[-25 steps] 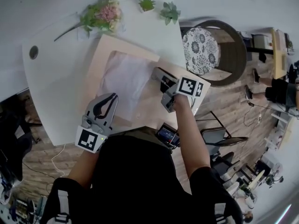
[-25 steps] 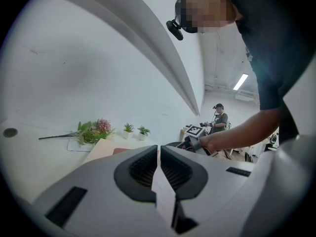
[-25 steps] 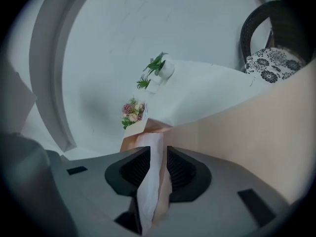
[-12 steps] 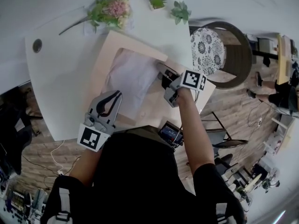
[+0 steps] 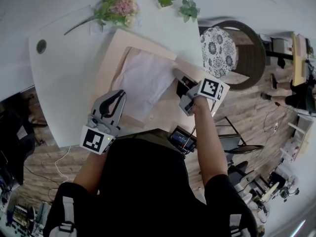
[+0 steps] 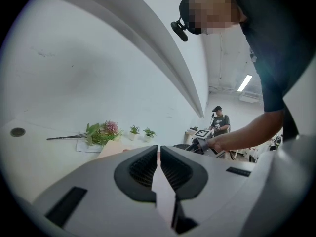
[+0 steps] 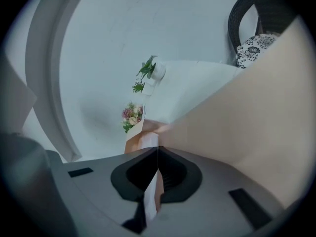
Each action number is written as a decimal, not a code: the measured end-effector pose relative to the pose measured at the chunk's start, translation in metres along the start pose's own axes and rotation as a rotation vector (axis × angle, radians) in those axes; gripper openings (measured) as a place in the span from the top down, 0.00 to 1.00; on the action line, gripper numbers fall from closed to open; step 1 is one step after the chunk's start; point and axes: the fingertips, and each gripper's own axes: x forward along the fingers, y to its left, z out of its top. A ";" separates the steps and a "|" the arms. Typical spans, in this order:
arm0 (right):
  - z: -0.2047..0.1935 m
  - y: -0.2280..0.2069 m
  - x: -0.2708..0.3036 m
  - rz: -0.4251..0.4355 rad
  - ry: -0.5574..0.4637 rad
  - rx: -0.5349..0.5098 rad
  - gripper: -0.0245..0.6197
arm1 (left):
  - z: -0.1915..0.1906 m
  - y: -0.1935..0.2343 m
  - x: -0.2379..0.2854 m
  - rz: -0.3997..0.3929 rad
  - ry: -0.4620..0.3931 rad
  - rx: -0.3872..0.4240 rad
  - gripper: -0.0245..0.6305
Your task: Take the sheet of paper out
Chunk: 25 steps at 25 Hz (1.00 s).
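The right tool has just closed, pinching the sheet of paper at its right edge inside the box — best drawn out slowly and flat, to avoid tearing; the left tool, pressed together, sits by the near rim

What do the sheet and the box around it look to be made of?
The sheet: thin white tissue-like paper, matte, creased and crumpled. The box: probably cardboard or thin board, matte pale tan, flat stiff panels with straight edges.
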 end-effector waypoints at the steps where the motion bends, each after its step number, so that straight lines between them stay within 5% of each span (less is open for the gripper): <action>1: -0.001 0.000 -0.009 0.001 -0.019 0.007 0.94 | 0.004 0.002 -0.001 0.002 -0.017 0.010 0.96; 5: -0.010 0.002 -0.045 0.032 -0.083 0.033 0.94 | 0.010 -0.001 -0.006 -0.009 -0.043 0.018 0.96; 12: -0.017 -0.006 -0.112 -0.036 -0.234 -0.021 0.94 | 0.014 -0.033 -0.014 -0.078 -0.066 0.038 0.96; 21: -0.016 0.006 -0.198 -0.124 -0.374 -0.148 0.94 | 0.025 -0.064 -0.019 -0.133 -0.091 0.074 0.96; 25: -0.023 0.025 -0.225 -0.153 -0.392 -0.296 0.94 | 0.029 -0.071 -0.023 -0.126 -0.096 0.071 0.96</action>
